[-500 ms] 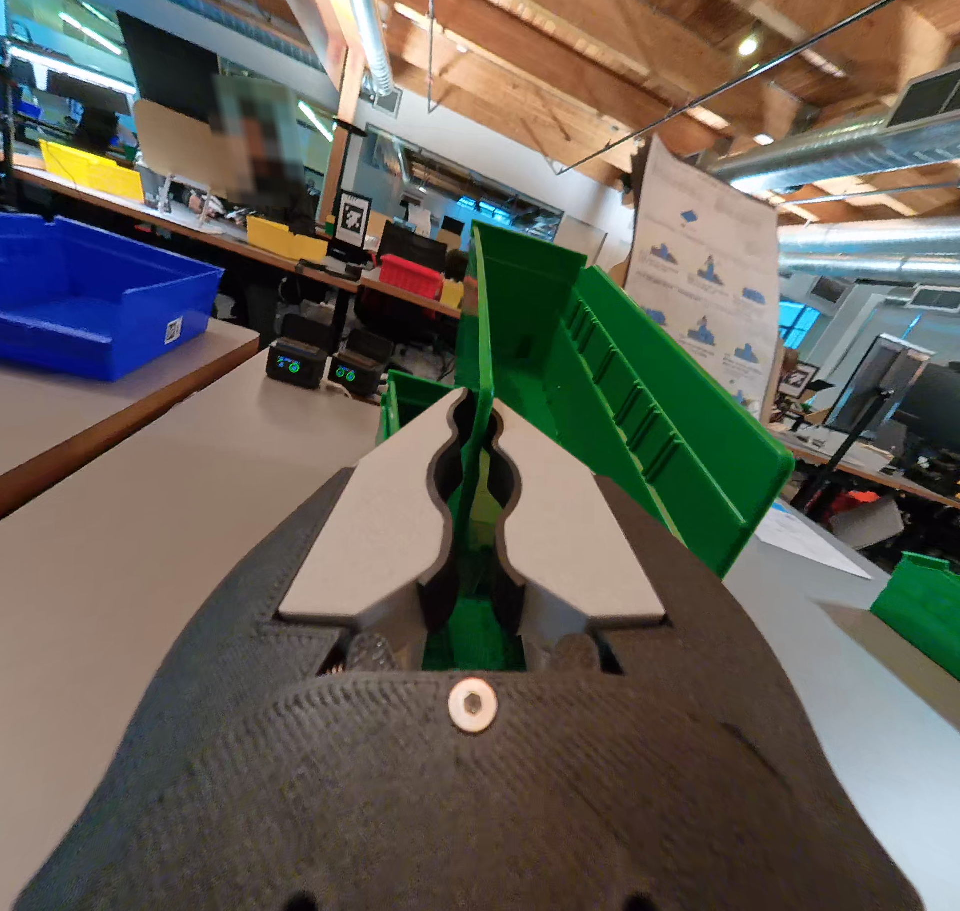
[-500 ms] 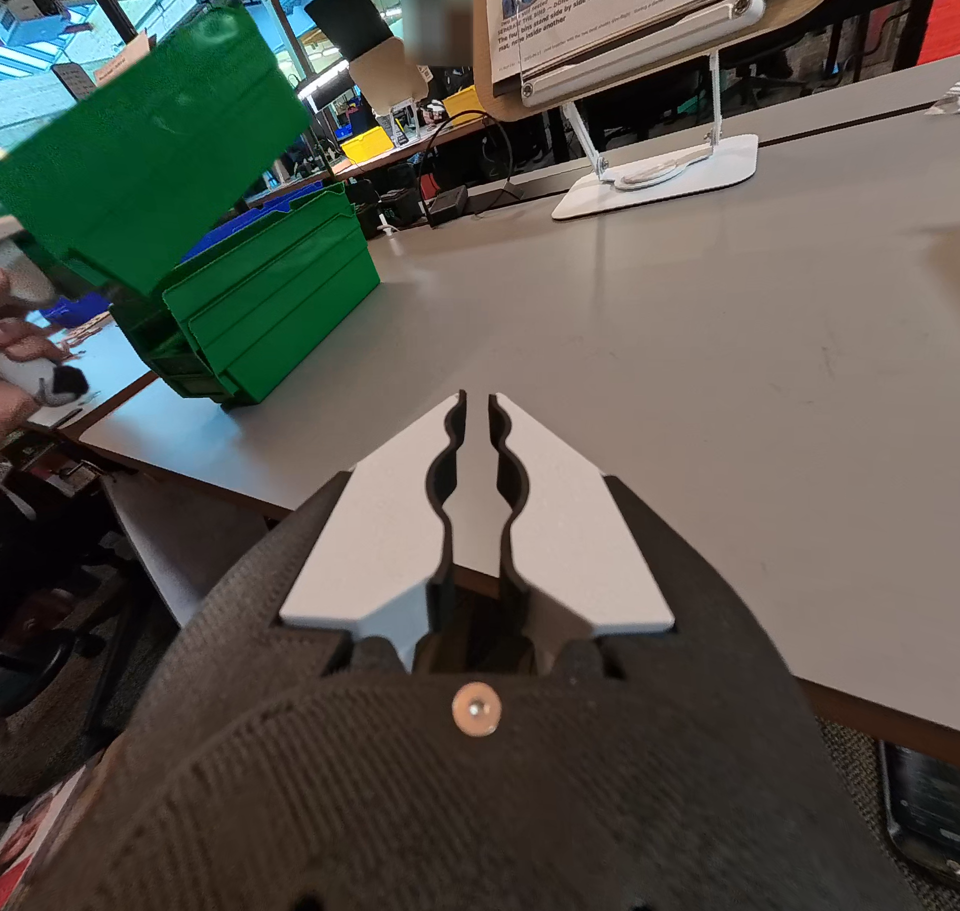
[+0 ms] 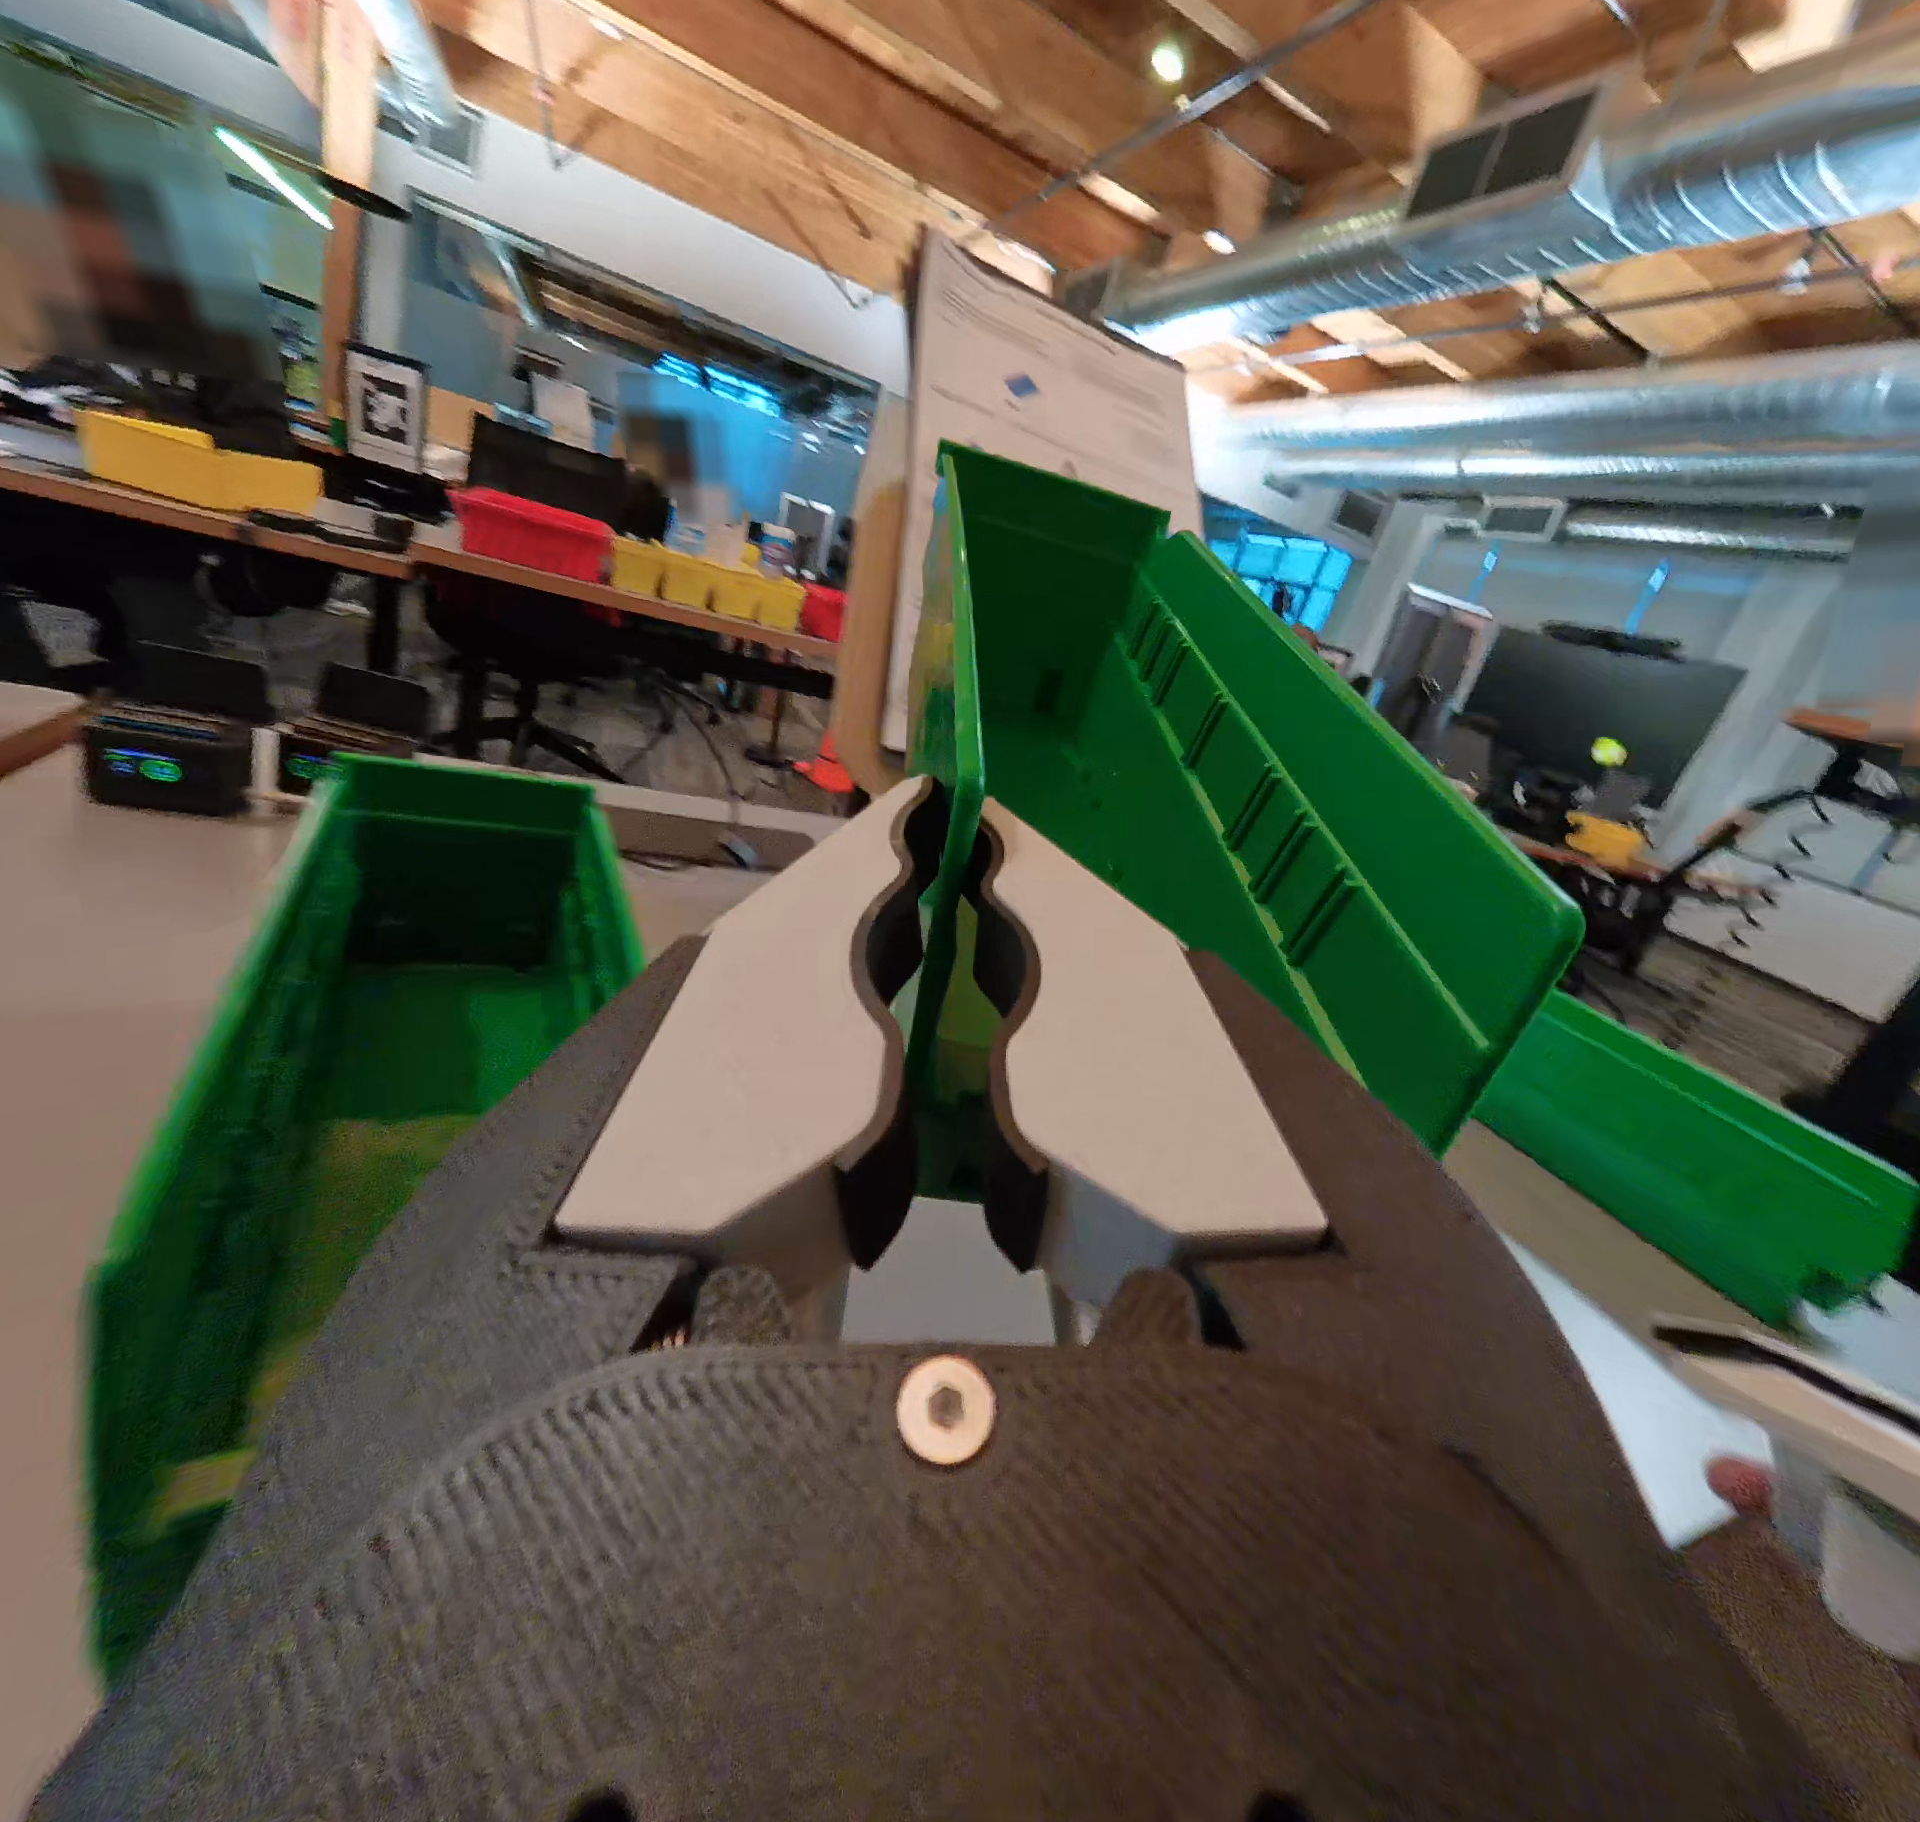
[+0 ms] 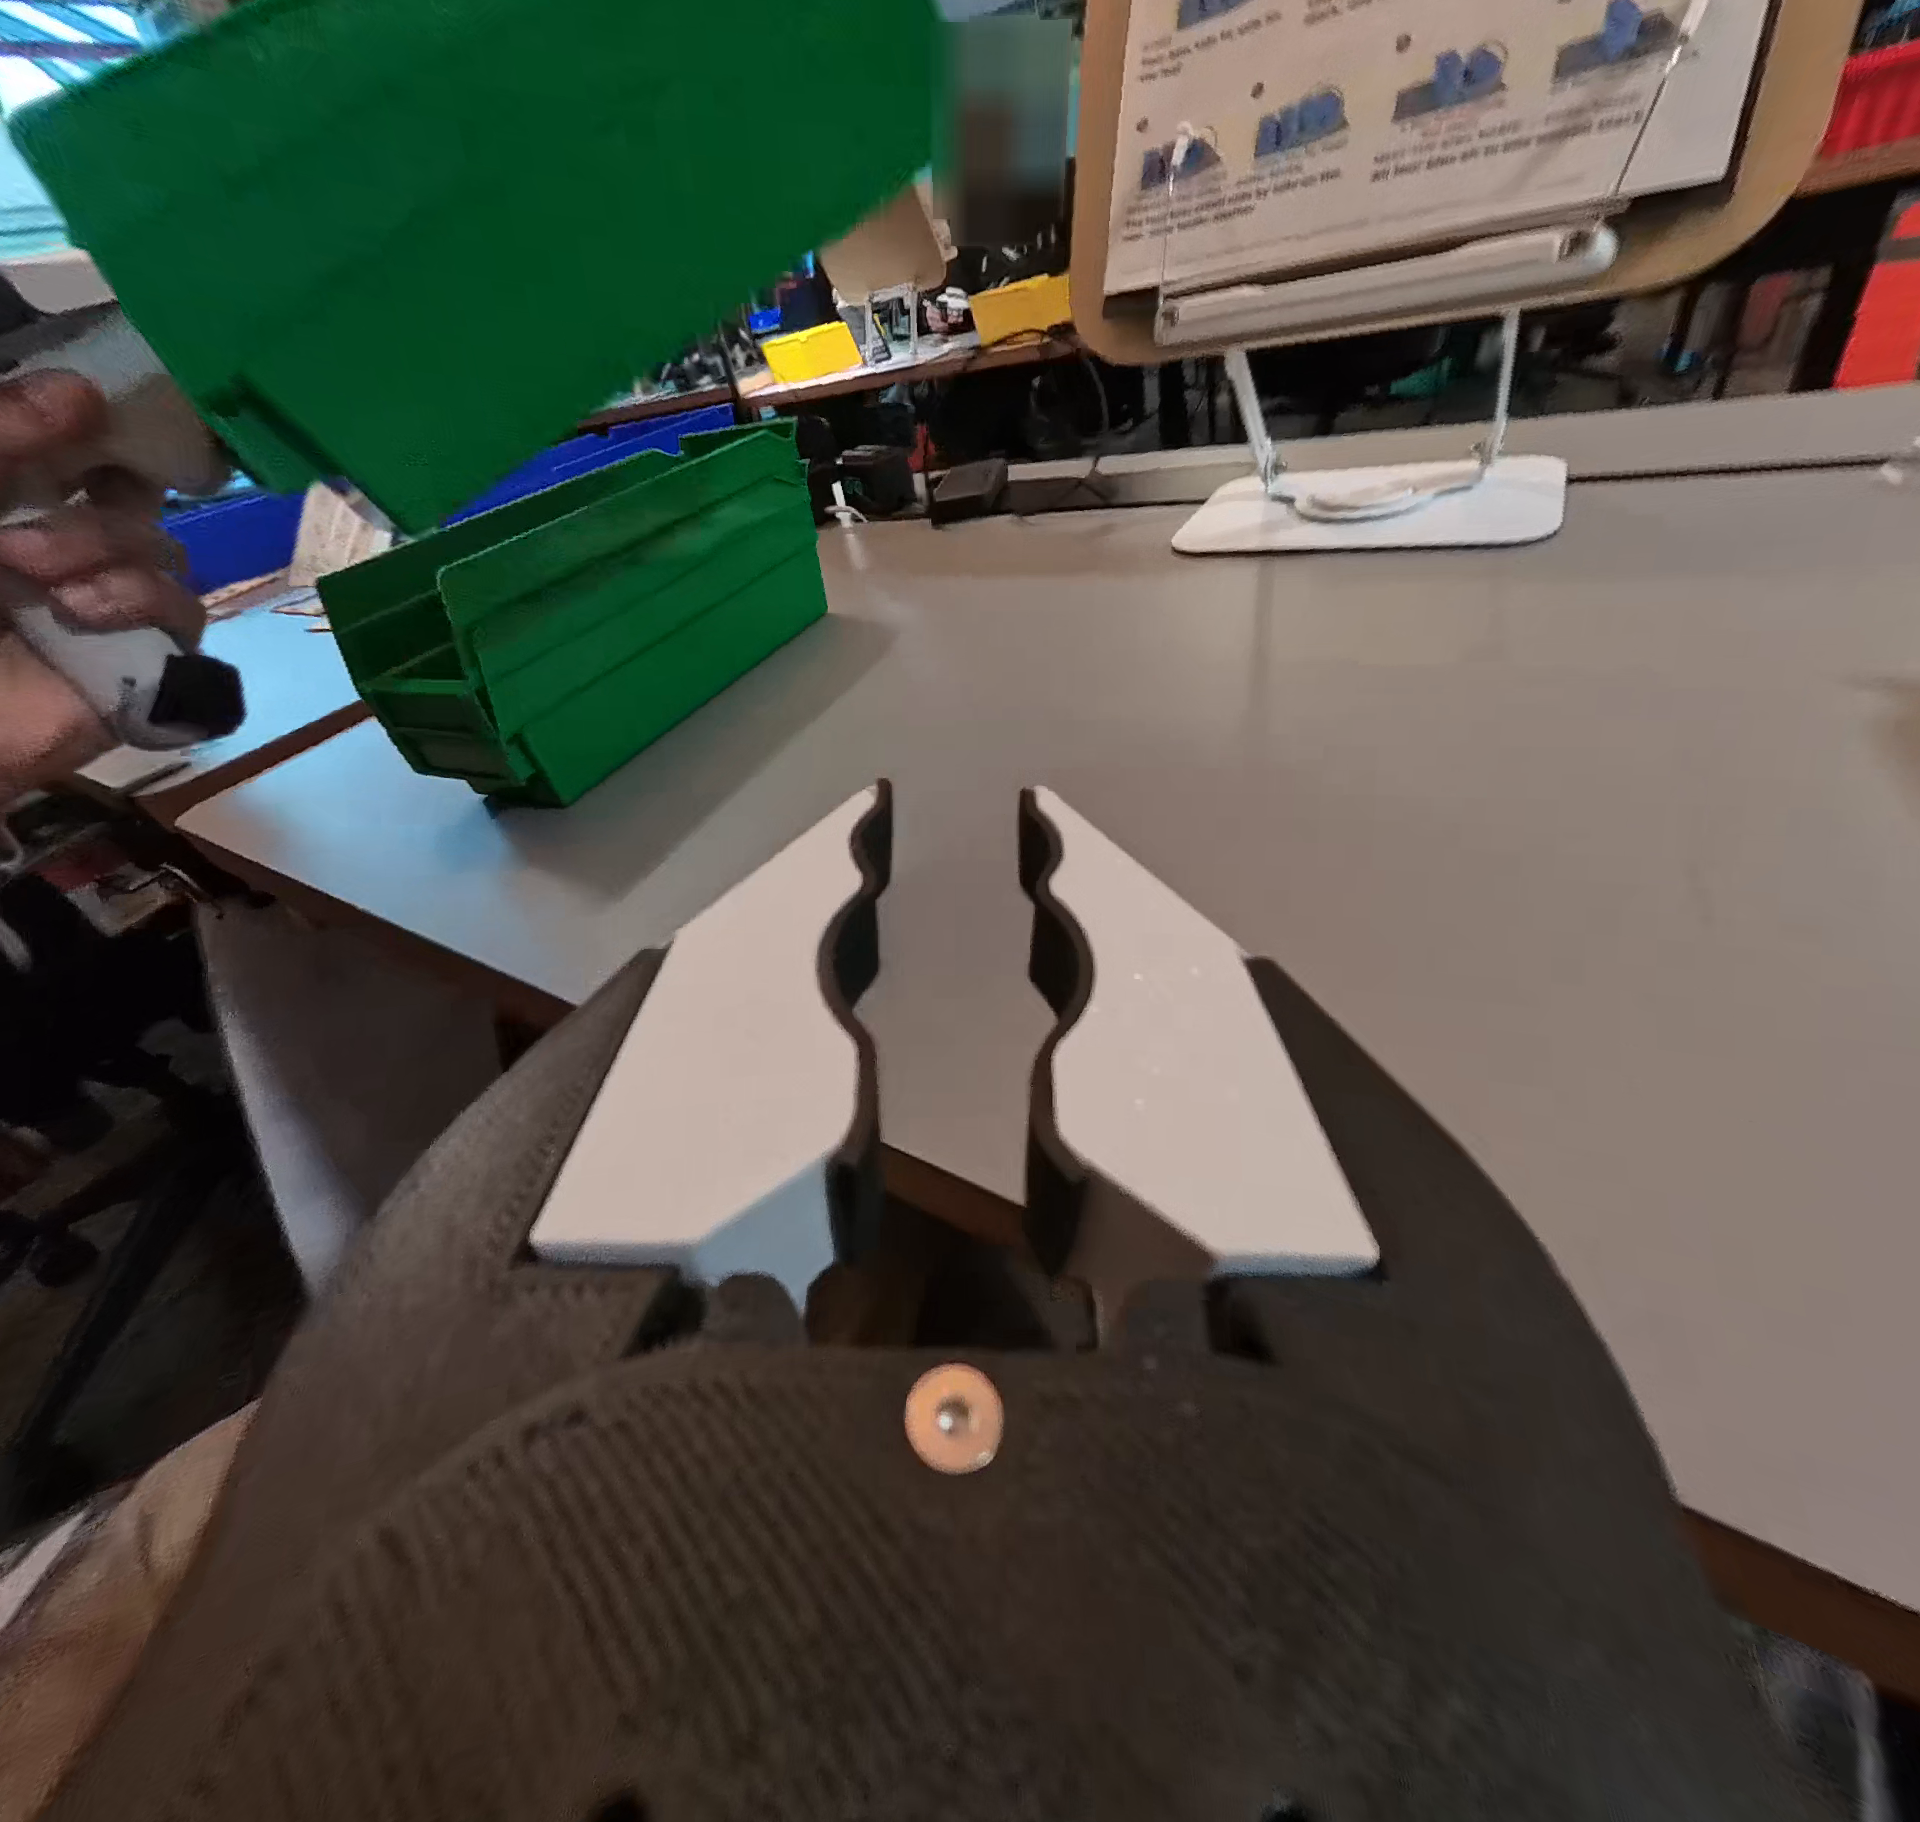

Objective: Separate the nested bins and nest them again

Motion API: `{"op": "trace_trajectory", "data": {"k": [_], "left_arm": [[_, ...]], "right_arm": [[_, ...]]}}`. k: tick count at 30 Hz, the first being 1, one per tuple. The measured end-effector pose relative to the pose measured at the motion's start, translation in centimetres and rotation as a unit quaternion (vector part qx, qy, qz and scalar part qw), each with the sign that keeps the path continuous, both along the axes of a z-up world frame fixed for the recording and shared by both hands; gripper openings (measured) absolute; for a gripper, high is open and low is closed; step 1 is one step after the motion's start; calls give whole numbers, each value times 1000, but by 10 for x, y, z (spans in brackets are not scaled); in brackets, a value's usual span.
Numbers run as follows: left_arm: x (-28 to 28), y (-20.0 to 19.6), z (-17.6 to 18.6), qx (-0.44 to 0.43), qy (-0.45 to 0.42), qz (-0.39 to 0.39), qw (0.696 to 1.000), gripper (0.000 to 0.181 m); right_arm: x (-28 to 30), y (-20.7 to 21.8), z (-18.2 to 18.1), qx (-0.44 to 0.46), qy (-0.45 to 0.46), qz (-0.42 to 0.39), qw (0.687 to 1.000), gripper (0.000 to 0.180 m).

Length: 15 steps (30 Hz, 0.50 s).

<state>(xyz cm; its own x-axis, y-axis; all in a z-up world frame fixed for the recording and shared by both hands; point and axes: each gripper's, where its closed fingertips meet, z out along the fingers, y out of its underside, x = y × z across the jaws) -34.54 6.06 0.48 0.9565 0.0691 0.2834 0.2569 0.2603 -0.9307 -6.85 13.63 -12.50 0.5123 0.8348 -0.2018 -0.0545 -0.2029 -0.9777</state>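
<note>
The left gripper (image 3: pixel 951 827) is pinching a green bin (image 3: pixel 1226 785) by its wall, holding it tilted in the air. Nested green bins (image 4: pixel 592 619) are sitting on the bench (image 4: pixel 1351 785). The right gripper (image 4: pixel 954 806) is hovering with jaws spread, holding nothing.

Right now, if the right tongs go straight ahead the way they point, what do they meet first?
Probably nothing soon: the open right tongs point over bare grey table; the nested green bins sit off to their left. Depth is unclear.

From my seat I see printed writing and small blue bin pictures on the instruction sheet (image 4: pixel 1423 58) clipped to the white stand (image 4: pixel 1371 510) on the desk (image 4: pixel 1351 785). A black-and-white marker card (image 3: pixel 385 408) stands on a far desk.
</note>
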Motion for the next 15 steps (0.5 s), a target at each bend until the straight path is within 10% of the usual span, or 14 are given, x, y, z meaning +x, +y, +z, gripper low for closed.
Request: {"op": "trace_trajectory", "data": {"k": [15], "left_arm": [[154, 33, -85, -91, 82, -73, 990, 0]], "right_arm": [[-42, -72, 21, -64, 66, 42, 995, 70]]}}
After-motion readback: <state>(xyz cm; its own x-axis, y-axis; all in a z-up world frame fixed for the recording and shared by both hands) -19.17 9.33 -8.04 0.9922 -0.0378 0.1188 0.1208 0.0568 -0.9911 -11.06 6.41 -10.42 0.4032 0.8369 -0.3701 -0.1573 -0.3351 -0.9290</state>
